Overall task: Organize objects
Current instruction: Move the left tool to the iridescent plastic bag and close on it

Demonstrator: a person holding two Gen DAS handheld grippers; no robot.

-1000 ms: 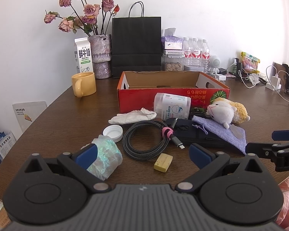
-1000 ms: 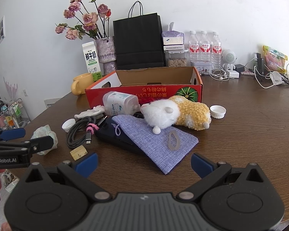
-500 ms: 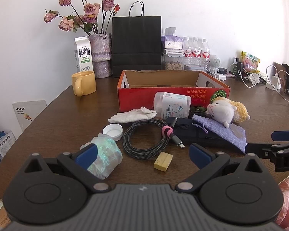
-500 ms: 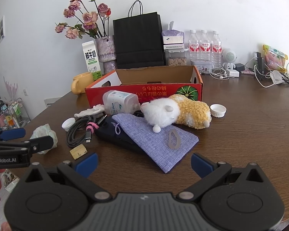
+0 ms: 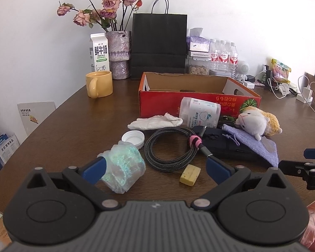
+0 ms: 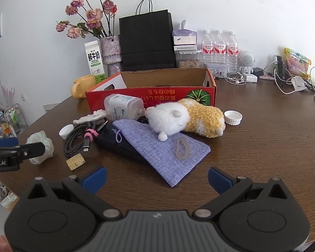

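Both hand-held grippers, the left hand-held gripper (image 5: 155, 168) and the right hand-held gripper (image 6: 156, 176), are wide open and hold nothing, probably ready to choose. The loose things lie on the brown wooden surface (image 6: 262, 147) before the empty red cardboard box (image 6: 157, 93): a fluffy white-yellow plush toy (image 6: 184, 119), a woven lilac pouch (image 6: 159, 151), a braided coiled cable (image 5: 170, 149), crinkled iridescent plastic (image 5: 125, 168).

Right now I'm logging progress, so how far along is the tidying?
Barely begun. Done: nothing visible; what shows of the red box looks empty. In hand: nothing; the left claw and right claw are both open, above the table. Left: the crumpled bag, cable, plush toy, purple pouch, white container and caps.
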